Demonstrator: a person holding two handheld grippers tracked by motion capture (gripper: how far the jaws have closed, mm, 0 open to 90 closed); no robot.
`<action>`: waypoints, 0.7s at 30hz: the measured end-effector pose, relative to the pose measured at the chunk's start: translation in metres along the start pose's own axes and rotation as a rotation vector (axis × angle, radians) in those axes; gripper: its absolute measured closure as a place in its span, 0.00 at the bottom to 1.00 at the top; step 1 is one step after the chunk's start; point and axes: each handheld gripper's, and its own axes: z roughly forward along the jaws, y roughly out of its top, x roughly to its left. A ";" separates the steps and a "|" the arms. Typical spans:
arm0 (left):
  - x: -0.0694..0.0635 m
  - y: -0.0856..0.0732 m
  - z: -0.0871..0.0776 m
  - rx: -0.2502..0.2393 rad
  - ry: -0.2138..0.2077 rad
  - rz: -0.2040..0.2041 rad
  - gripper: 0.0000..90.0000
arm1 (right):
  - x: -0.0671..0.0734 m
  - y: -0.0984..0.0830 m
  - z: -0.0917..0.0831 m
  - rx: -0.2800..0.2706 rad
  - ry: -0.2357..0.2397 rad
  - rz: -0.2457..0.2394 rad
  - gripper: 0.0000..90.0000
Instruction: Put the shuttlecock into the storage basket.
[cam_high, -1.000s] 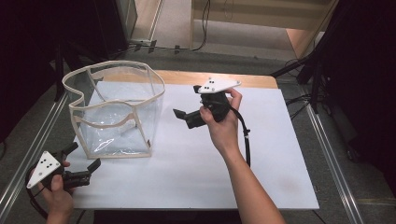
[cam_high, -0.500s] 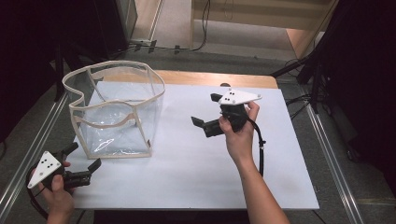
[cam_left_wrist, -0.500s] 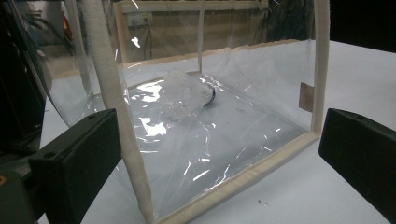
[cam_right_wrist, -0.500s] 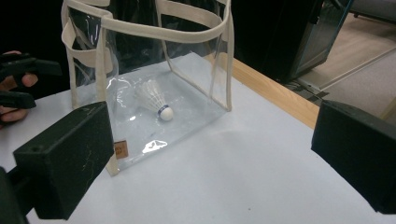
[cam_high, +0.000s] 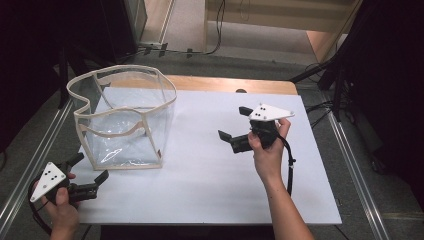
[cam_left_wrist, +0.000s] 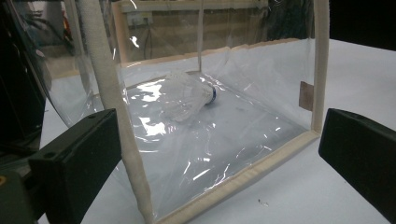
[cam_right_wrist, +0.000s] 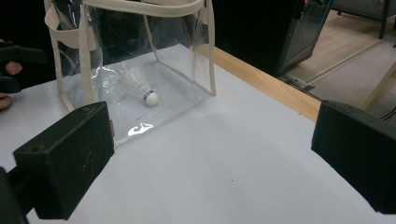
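Shuttlecock (cam_left_wrist: 187, 95) is lying on its side on the floor of the clear bag (cam_high: 125, 120), straight ahead of the left gripper (cam_high: 86, 175), which is sitting just beside the bag's near corner with jaws spread wide and holding nothing. Its long axis is pointing cork-first away and to the right of that gripper (feathers nearer). The right gripper (cam_high: 235, 125) is hovering well apart over the white table (cam_high: 210, 185), equally wide open and empty, so the left hand looks the nearer one. Seen from the right gripper view, the cork's blue band is showing clearly; the high view is giving only glare on the bag's plastic.
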 end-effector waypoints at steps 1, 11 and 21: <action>0.000 0.000 0.000 0.000 0.000 0.000 0.00 | -0.001 -0.001 -0.001 0.000 -0.002 0.001 0.00; 0.000 0.000 0.000 0.003 -0.001 0.003 0.00 | -0.006 -0.014 -0.014 0.000 -0.014 0.015 0.00; -0.001 0.000 0.001 0.005 -0.002 0.004 0.00 | -0.012 -0.026 -0.028 -0.007 -0.040 0.027 0.00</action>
